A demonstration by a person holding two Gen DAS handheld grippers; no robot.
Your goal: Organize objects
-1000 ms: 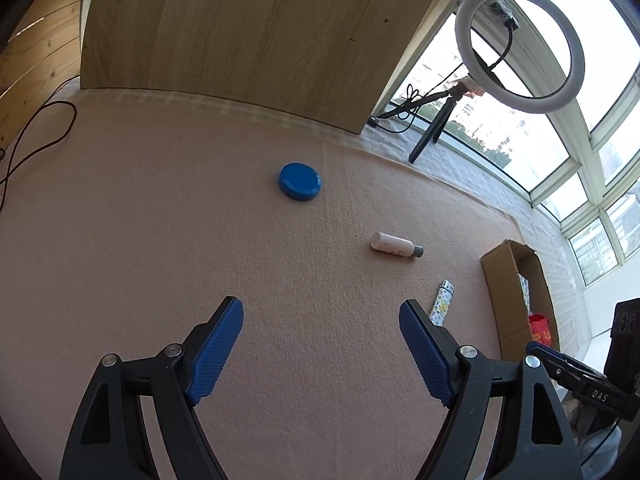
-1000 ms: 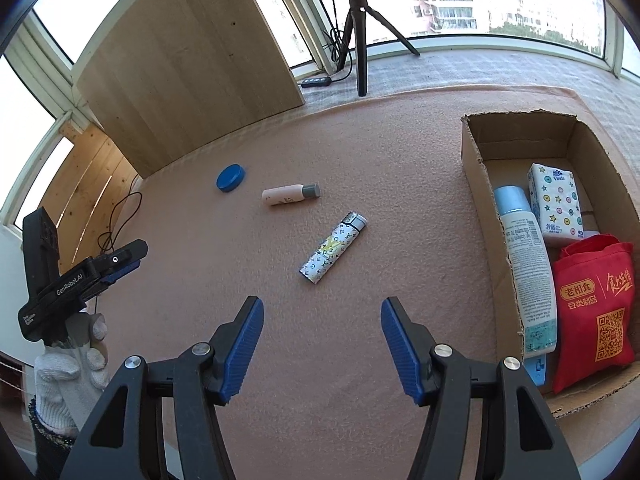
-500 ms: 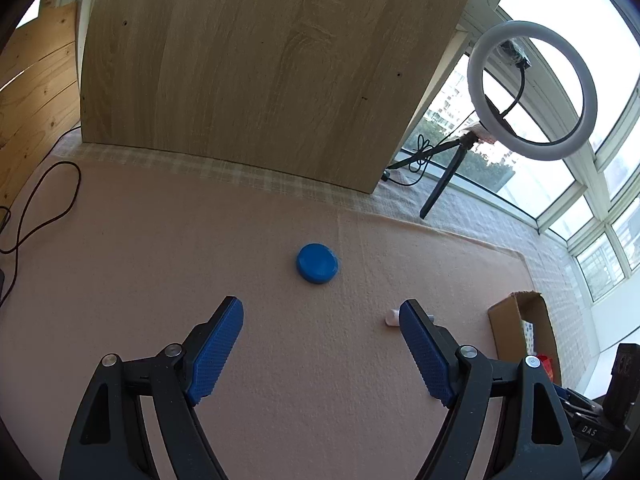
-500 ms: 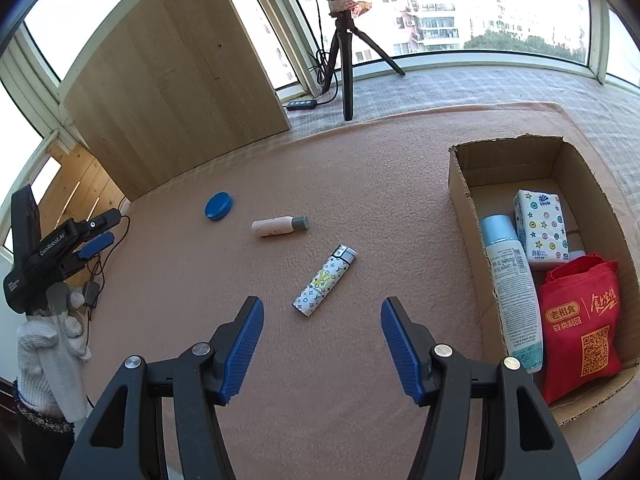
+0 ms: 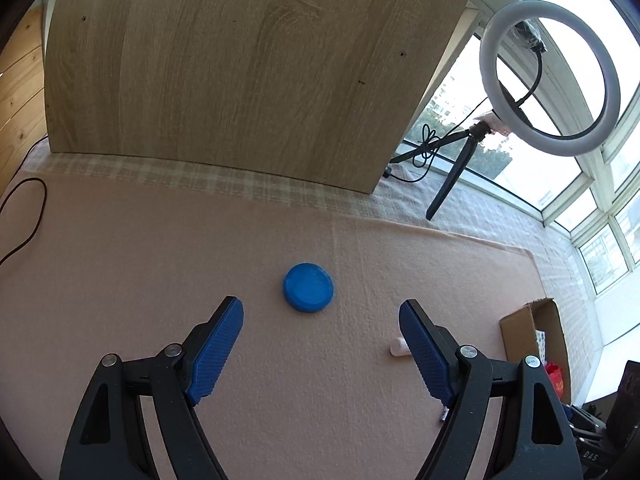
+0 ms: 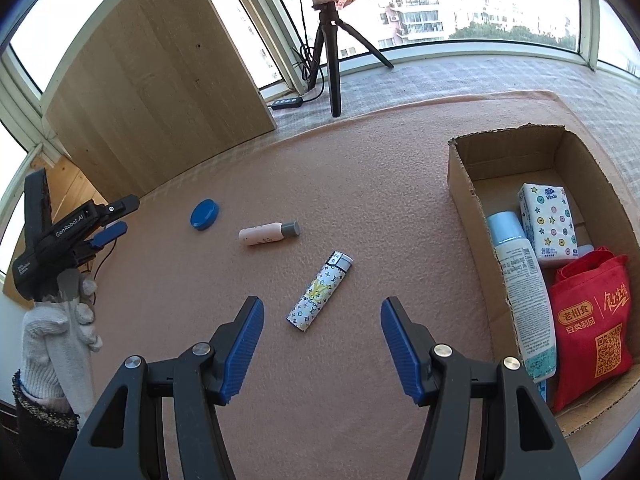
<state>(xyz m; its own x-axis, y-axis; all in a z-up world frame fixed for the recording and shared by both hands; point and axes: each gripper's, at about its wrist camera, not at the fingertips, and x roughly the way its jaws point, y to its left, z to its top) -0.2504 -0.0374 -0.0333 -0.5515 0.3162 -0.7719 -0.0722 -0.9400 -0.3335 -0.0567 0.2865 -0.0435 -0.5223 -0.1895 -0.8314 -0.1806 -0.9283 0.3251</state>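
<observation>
Your left gripper (image 5: 320, 332) is spread wide and holds nothing; the blue round lid (image 5: 308, 287) lies flat on the pink mat (image 5: 120, 280) just ahead of the gap, toward 12 o'clock. Your right gripper (image 6: 322, 332) is equally wide and empty, with the patterned lighter (image 6: 320, 291) lying between and just beyond its fingertips, long axis running 7 to 1 o'clock, metal cap end at 1. The pink bottle (image 6: 269, 233) lies beyond it, long axis 9 to 3, grey cap at 3. Versus half a second ago, the lid sits lower and larger in the left view, and the lighter is closer to the right fingers. Only the right view shows the contents of the cardboard box (image 6: 460, 176): tissue pack (image 6: 548, 220), white tube (image 6: 524, 300), red bag (image 6: 592, 328). The left view shows only the bottle's base.
</observation>
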